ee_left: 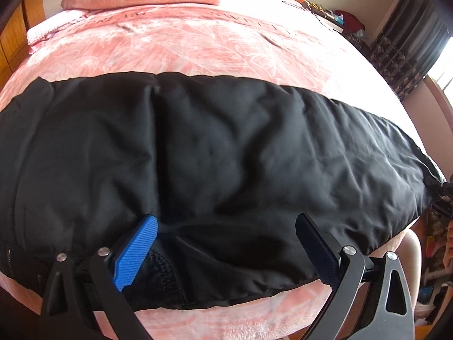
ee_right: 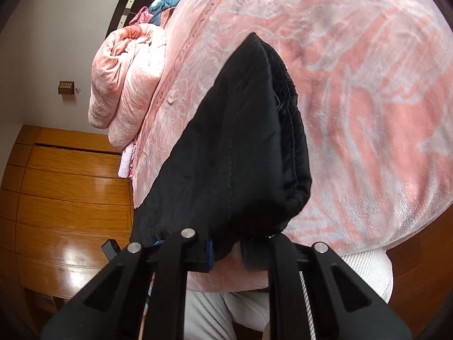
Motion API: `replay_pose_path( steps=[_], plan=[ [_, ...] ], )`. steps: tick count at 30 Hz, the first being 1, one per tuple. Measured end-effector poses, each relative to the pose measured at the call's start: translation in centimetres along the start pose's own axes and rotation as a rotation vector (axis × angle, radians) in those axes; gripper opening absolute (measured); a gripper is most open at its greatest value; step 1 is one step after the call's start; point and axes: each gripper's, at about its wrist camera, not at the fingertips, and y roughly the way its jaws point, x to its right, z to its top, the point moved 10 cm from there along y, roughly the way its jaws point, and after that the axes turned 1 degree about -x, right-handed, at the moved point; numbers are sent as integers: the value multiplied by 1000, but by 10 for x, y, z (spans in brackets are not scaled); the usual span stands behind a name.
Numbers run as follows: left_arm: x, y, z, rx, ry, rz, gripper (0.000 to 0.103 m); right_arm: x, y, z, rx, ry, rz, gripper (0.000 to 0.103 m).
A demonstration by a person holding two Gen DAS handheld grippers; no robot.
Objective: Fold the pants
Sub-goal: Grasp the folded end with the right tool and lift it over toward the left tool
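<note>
The black pants (ee_left: 215, 153) lie stretched across the pink bed cover (ee_left: 181, 42), near the bed's front edge. The left gripper (ee_left: 226, 235) hovers over the near hem with its 2 fingers spread wide, holding nothing. The right gripper (ee_right: 226, 250) is pinched on the waistband end of the pants (ee_right: 235, 147), where the cloth bunches between the pads.

The right pinch looks shallow, so I judge that a quick lift could pull the slippery cloth free. With only 1 end held, the other end may drag and wrinkle, or slide off the near edge toward the wooden floor (ee_right: 65, 187).

Beyond the pants the cover is bare up to the rolled quilt (ee_right: 127, 82), leaving open room to fold away from the edge.
</note>
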Motion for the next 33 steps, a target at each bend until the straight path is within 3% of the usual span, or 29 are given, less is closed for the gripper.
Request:
replay_pose_path(
  steps=[4,6,9,12,16,19,24,28,33],
  plan=[
    [3,-19,13,74,20,16,99,-47,-26,21,81,-121,-30,9],
    [9,-19,13,84,42,13,99,-51,-33,28,125,-168,-126,9],
    [13,8,-3,-3,33,-11,99,-15,-17,25,73,-115,-255,9],
    [16,17,-8,20,119,67,99,43,11,9,-17,-21,-348,9],
    [14,10,-5,17,93,20,99,41,6,6,25,-27,-310,10],
    [1,-4,-1,23,8,-39,99,3,-6,11,80,-139,-314,10],
    [-30,-39,0,86,-88,-68,99,-97,-6,6,152,-411,-345,10],
    [-60,-65,4,130,-136,-50,99,-175,27,-20,145,-674,-395,11],
    [-107,-82,7,166,-239,-22,99,-247,92,-69,55,-915,-363,11]
  ],
)
